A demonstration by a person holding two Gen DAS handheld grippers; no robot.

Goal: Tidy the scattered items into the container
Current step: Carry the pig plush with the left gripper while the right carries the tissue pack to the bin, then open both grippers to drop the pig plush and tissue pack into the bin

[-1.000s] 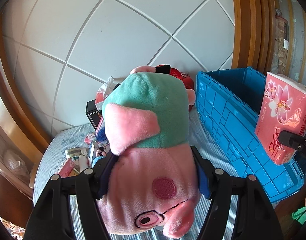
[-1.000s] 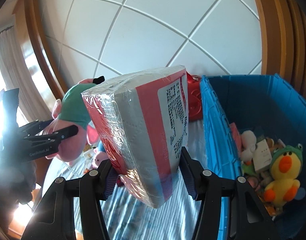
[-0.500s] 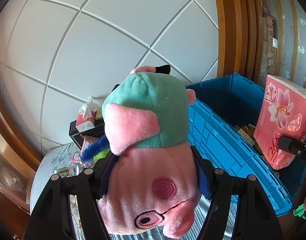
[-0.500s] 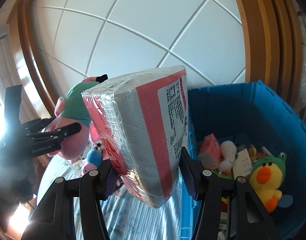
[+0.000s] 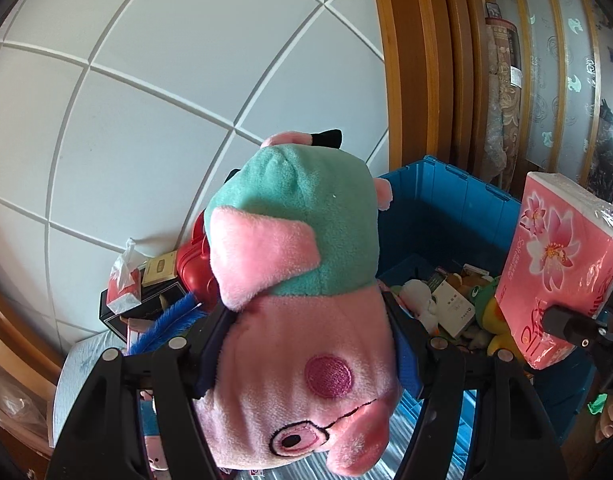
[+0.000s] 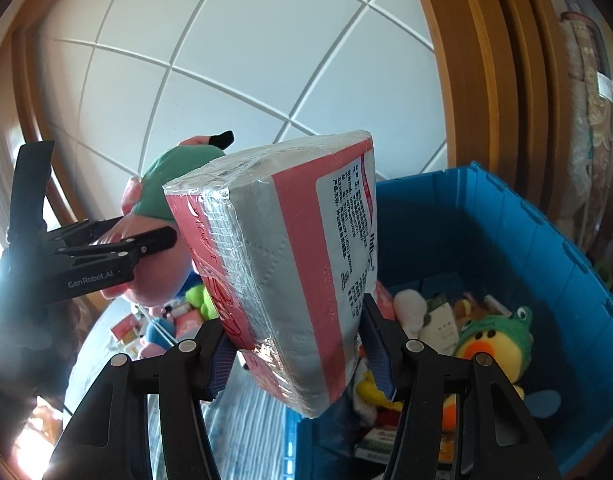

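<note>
My left gripper (image 5: pixel 306 344) is shut on a pink pig plush (image 5: pixel 302 320) in a teal shirt, held upside down and filling the middle of the left wrist view. My right gripper (image 6: pixel 296 344) is shut on a pink wrapped tissue pack (image 6: pixel 290 264), which also appears at the right as the tissue pack (image 5: pixel 562 264). The blue plastic bin (image 6: pixel 518 248) lies ahead and right, holding a yellow duck plush (image 6: pixel 494 344) in a green hood, a white plush and small boxes. The left gripper (image 6: pixel 118 248) with the pig shows at the left of the right wrist view.
A red case (image 5: pixel 192 268), a black box with a small tissue pack (image 5: pixel 124 284) and a blue brush (image 5: pixel 166 320) sit by the white panelled wall. Small toys and packets (image 6: pixel 166 320) lie on the striped cloth. A wooden frame (image 5: pixel 410 80) rises behind the bin.
Both grippers have carried their loads rightward toward the bin. The bin's inside now shows more fully in both views, and the pile of loose items has slid left.
</note>
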